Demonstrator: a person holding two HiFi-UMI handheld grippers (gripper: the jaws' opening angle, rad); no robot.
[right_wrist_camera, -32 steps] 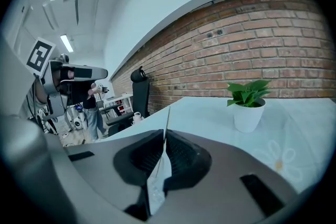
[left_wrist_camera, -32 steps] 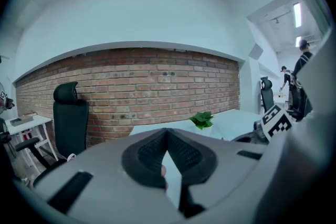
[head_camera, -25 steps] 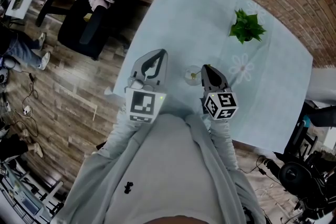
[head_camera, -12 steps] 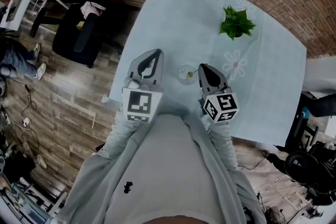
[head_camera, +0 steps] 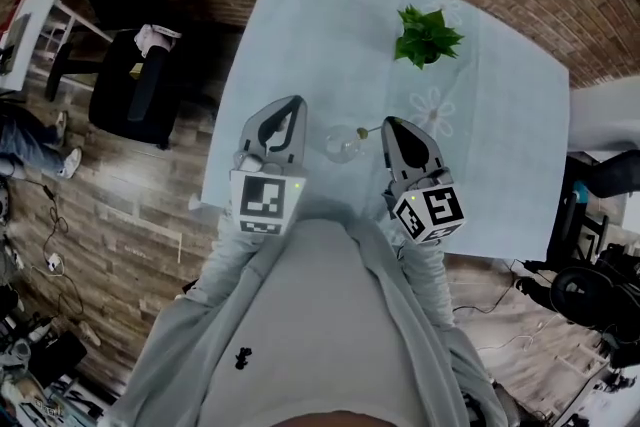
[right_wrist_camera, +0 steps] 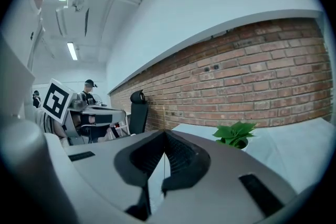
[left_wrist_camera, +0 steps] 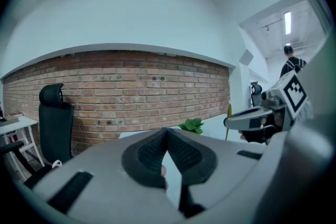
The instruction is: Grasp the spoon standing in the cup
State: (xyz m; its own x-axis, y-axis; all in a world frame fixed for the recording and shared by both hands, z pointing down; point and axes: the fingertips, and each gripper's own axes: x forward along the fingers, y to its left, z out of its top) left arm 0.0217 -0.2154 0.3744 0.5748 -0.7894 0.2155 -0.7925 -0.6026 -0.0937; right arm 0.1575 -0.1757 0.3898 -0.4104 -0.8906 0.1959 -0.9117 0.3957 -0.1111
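Observation:
A clear glass cup (head_camera: 340, 145) stands on the pale blue tablecloth (head_camera: 320, 15) between my two grippers. A thin gold spoon (head_camera: 366, 130) leans out of it toward my right gripper (head_camera: 390, 125), whose jaws are shut on the handle. In the right gripper view the handle (right_wrist_camera: 164, 115) shows as a thin line running up between the closed pads (right_wrist_camera: 178, 157). The left gripper view shows the spoon (left_wrist_camera: 229, 118) upright at the right gripper's tip. My left gripper (head_camera: 290, 105) hovers left of the cup, shut with nothing in it (left_wrist_camera: 167, 132).
A small green potted plant (head_camera: 428, 35) sits further back on the table. The table's near edge runs just below the grippers. A black office chair (head_camera: 135, 85) stands on the wooden floor at the left. A brick wall (right_wrist_camera: 252, 65) lies beyond the table.
The head view has drifted, so table and plant sit further left. The cup now lies further left of the right gripper's tip, and the spoon leans toward that gripper.

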